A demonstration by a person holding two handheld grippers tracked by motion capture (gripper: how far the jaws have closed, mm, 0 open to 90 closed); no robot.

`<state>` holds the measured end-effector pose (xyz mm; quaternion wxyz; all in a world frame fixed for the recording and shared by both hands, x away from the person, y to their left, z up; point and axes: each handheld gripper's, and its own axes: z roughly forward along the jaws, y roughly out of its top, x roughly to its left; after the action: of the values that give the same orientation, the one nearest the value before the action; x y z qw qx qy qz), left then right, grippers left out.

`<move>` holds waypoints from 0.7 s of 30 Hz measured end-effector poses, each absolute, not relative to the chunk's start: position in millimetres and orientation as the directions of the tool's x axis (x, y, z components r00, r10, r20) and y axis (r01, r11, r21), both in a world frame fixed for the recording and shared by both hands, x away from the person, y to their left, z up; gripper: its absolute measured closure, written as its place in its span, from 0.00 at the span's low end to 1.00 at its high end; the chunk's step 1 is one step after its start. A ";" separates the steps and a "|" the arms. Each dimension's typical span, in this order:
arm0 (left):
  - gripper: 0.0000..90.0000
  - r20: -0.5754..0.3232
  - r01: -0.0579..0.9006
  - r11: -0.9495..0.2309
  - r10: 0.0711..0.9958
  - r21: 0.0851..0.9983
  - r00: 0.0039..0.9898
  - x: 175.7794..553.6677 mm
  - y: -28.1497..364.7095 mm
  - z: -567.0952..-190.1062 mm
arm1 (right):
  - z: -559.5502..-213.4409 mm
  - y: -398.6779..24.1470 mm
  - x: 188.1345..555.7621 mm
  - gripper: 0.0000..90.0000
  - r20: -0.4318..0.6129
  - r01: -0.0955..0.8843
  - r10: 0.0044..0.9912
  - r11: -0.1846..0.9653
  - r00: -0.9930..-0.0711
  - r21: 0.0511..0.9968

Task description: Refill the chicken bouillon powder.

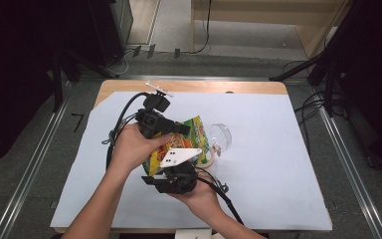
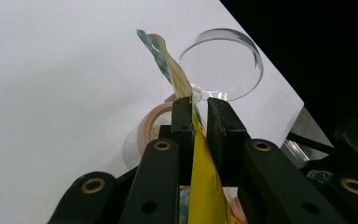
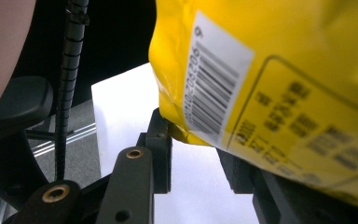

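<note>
A yellow snack bag with green and red print is held above the white-covered table between both hands. My left gripper comes at it from the left. In the left gripper view its jaws are shut on the bag's thin sealed edge. My right gripper sits below the bag in the person's right hand. In the right gripper view the bag's barcode side lies between its jaws, which are shut on the bottom corner; the right-hand jaw is partly hidden behind the bag.
A clear round dish stands on the white sheet just right of the bag. A beige tape roll lies beside it. Cables trail from both grippers. The table's wooden edge shows at the back.
</note>
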<state>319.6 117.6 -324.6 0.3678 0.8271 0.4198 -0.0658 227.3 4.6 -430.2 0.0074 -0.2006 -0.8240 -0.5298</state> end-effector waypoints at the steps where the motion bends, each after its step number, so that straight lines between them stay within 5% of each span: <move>1: 0.91 -0.419 0.744 -0.375 0.647 0.552 0.637 319.7 118.1 -324.6 | -430.0 4.5 227.4 0.76 0.225 0.339 0.322 0.359 -0.920 0.870; 21: 0.91 -0.423 0.747 -0.369 0.648 0.553 0.634 320.4 120.5 -323.2 | -427.8 5.7 226.0 0.76 0.232 0.340 0.314 0.352 -0.921 0.872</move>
<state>320.4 120.5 -323.2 0.3695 0.8247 0.4228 -0.0671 226.0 5.7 -427.8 0.0124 -0.1987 -0.8222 -0.5332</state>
